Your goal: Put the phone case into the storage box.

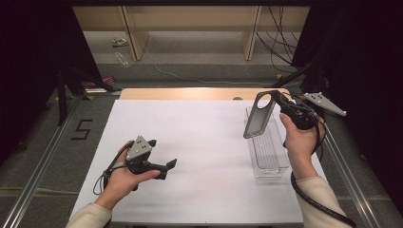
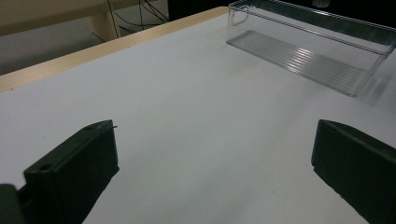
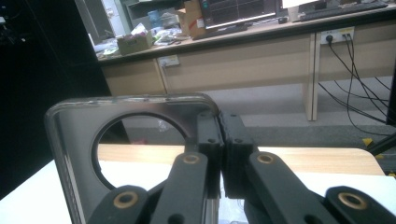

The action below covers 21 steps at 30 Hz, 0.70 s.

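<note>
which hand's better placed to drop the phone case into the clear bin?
Right. The right gripper is already shut on the phone case and holds it above the clear bin. The left gripper is open with nothing between its jaws, across the table from the bin.

A number "5" (image 1: 82,129) is showing on the floor; cables (image 1: 278,40) are lying, perhaps loosely, beneath a wooden bench (image 1: 190,21).

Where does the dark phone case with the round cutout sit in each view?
High view: phone case right of centre, held by the right gripper above the clear bin.
Left gripper view: not in it.
Right gripper view: left of centre.
Shared landmark: white table.
</note>
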{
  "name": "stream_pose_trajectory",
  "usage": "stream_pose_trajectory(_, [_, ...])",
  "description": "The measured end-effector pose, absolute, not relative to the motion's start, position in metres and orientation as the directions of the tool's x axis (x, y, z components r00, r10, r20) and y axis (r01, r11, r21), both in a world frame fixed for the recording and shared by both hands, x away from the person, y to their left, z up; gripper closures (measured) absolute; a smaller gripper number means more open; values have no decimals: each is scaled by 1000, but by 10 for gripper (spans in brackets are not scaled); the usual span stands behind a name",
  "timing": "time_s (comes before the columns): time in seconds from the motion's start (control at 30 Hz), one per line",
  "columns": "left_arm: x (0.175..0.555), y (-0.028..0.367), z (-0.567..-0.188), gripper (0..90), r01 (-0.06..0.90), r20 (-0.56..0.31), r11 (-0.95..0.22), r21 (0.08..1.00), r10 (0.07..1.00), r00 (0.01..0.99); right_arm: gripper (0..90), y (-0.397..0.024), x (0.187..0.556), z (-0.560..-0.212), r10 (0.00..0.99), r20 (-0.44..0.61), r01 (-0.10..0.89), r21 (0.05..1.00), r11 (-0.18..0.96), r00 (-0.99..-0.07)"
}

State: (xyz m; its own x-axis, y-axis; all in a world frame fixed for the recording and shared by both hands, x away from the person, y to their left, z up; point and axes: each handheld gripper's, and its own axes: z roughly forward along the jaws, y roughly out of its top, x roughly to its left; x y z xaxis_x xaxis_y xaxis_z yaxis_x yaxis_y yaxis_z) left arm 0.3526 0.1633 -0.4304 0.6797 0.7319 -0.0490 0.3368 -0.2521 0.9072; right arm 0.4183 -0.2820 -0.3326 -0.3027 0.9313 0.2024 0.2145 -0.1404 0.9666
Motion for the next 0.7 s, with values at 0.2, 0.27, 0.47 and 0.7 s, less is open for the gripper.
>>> stream_pose_trajectory(0.2, [353, 163, -430, 0, 337, -50, -250, 908, 733, 678, 886, -285, 418, -331, 934, 203, 210, 967, -145, -293])
stream_pose_trajectory(0.27, [353, 163, -430, 1, 337, -50, -250, 908, 733, 679, 886, -287, 418, -330, 936, 205, 212, 966, -147, -287])
stream_pose_trajectory(0.47, [353, 163, -430, 1, 336, -50, -250, 908, 733, 679, 886, -290, 419, -331, 939, 204, 209, 967, -148, -276])
stream_pose_trajectory(0.7, [353, 163, -430, 1, 334, -48, -250, 909, 733, 679, 885, -293, 420, -331, 943, 203, 209, 967, -149, -264])
